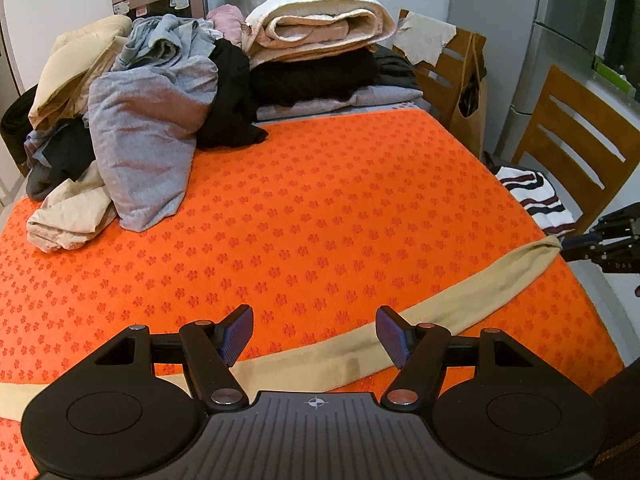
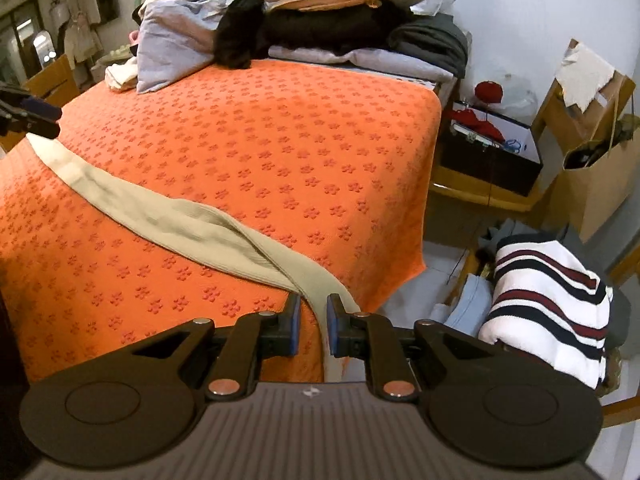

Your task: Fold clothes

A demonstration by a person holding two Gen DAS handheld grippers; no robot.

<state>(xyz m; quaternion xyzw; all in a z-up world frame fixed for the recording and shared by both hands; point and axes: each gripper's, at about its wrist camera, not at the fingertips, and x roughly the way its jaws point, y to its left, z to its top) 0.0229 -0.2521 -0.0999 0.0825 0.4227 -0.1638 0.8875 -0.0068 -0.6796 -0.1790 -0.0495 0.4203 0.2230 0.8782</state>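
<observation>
So the long beige knit garment (image 2: 192,224) is stretched out in a narrow, slightly twisted band across the orange cloth with the little embossed flower pattern (image 1: 320,184) covering the table. Right gripper (image 2: 313,326) is pinching one end of it at the near edge, the fabric squeezed between its blue ribbed pads. Left gripper (image 1: 316,334) sits just over the band's other stretch with its jaws spread wide, holding nothing. At the far side there's a crumpled heap of grey, black and cream clothes (image 1: 136,120) next to a stack of folded thick fabrics (image 1: 320,40). A striped white knit (image 2: 552,304) sits off the table.
</observation>
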